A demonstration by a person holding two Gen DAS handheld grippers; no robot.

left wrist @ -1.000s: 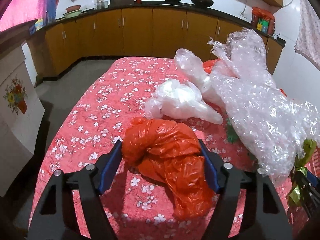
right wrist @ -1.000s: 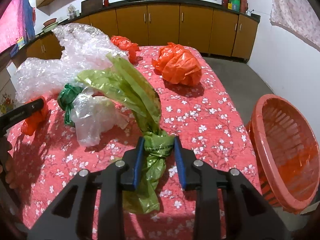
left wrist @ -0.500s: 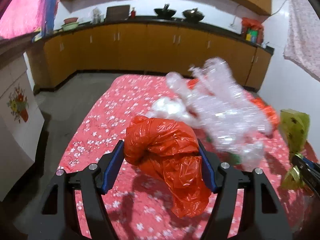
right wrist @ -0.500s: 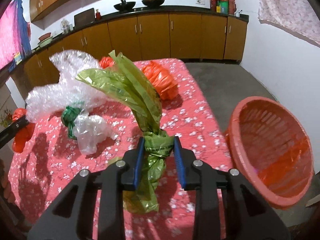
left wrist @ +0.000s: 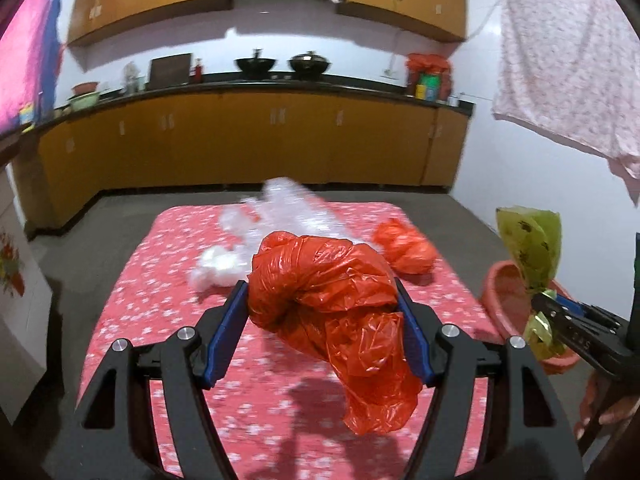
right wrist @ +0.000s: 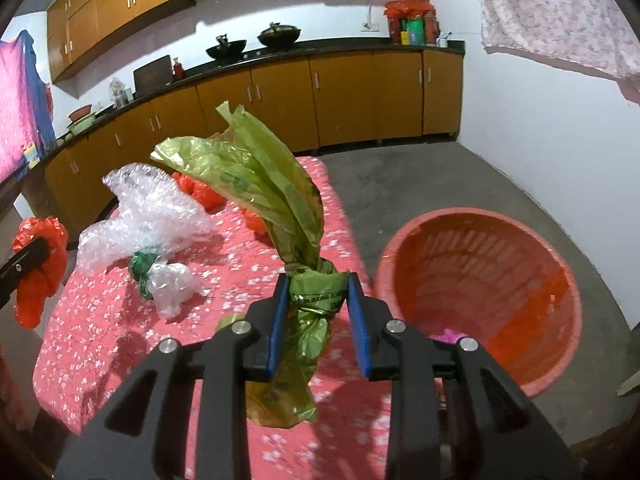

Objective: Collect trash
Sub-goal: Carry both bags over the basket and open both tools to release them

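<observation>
Trash bags fill both grippers: the left gripper [left wrist: 322, 322] clamps a crumpled red bag [left wrist: 336, 312], the right gripper [right wrist: 316, 314] pinches a knotted green bag [right wrist: 276, 216]. Beyond the right jaws stands the nearly empty basket [right wrist: 480, 292]; bubble wrap [right wrist: 148, 212] and other bags remain on the table.

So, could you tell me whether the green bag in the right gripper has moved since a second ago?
Yes. The green bag, clamped in the right gripper, has been lifted off the floral tablecloth and carried right, toward the orange basket.
</observation>
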